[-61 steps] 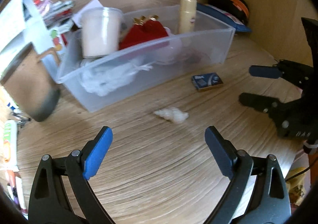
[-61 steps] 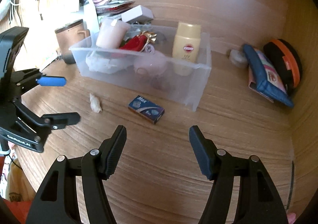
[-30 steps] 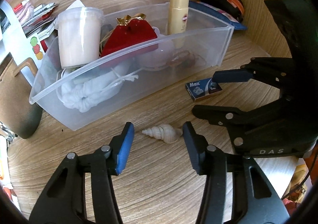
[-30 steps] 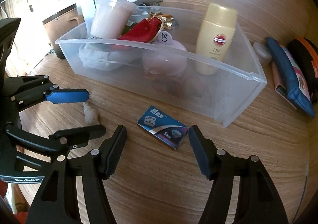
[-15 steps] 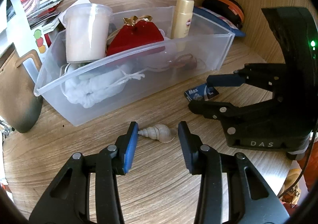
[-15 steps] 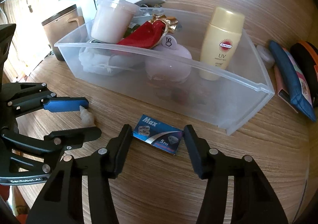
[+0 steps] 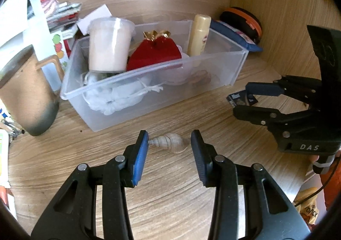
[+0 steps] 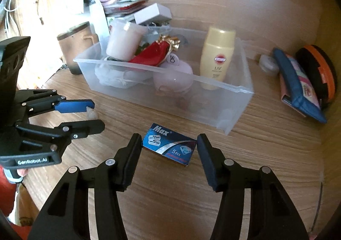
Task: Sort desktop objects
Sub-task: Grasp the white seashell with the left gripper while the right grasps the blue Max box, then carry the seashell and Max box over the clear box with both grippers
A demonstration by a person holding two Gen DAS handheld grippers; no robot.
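Note:
A beige spiral seashell [image 7: 169, 143] lies on the wooden desk between the fingers of my left gripper [image 7: 169, 146]; the left pad touches its tip, the right pad stands just clear. The shell also peeks out in the right wrist view [image 8: 92, 113]. A blue "Max" razor blade box [image 8: 169, 147] lies flat between the fingers of my right gripper [image 8: 169, 146], the left fingertip at its corner, the right one a little apart. Both grippers are narrowly open. The clear plastic bin [image 7: 238, 69] stands just behind, holding a white tub, a red pouch and a sunscreen bottle [image 8: 217, 58].
A brown mug [image 7: 27, 95] stands left of the bin. Papers and a white box [image 8: 152, 14] pile up behind it. A blue pouch [image 8: 298, 88] and a black-orange case [image 8: 319, 69] lean on the right wall. The two grippers are close side by side.
Both grippers have come down to the desk and narrowed. The left one now straddles the shell and the right one straddles the blade box.

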